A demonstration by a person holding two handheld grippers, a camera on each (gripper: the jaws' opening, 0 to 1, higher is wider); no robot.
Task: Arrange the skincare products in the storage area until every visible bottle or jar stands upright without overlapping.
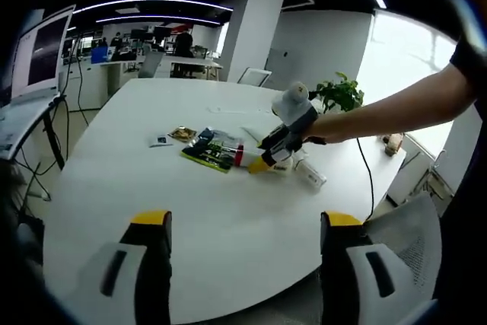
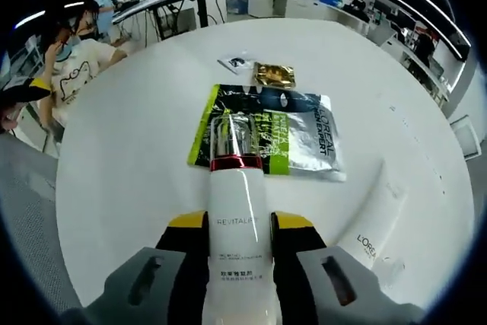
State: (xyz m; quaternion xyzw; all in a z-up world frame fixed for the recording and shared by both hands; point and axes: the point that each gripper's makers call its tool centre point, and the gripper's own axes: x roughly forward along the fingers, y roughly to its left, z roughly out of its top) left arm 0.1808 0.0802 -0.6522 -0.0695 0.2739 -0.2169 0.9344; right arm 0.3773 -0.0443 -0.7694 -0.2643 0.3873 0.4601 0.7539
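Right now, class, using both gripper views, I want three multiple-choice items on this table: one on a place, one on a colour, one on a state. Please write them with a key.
1. Where does the green and black sachet lie?
A. on the white table
B. on a chair
C. on the floor

2. What colour is the band under the bottle cap?
A. blue
B. red
C. yellow

3. What is the right hand-held gripper doing?
A. hanging open over the table
B. closed on nothing
C. closed on the bottle

Key: 1 A, the sachet rests flat on the tabletop. 2 B, a red ring sits below the clear cap. 3 C, both yellow-tipped jaws press the bottle's white sides.
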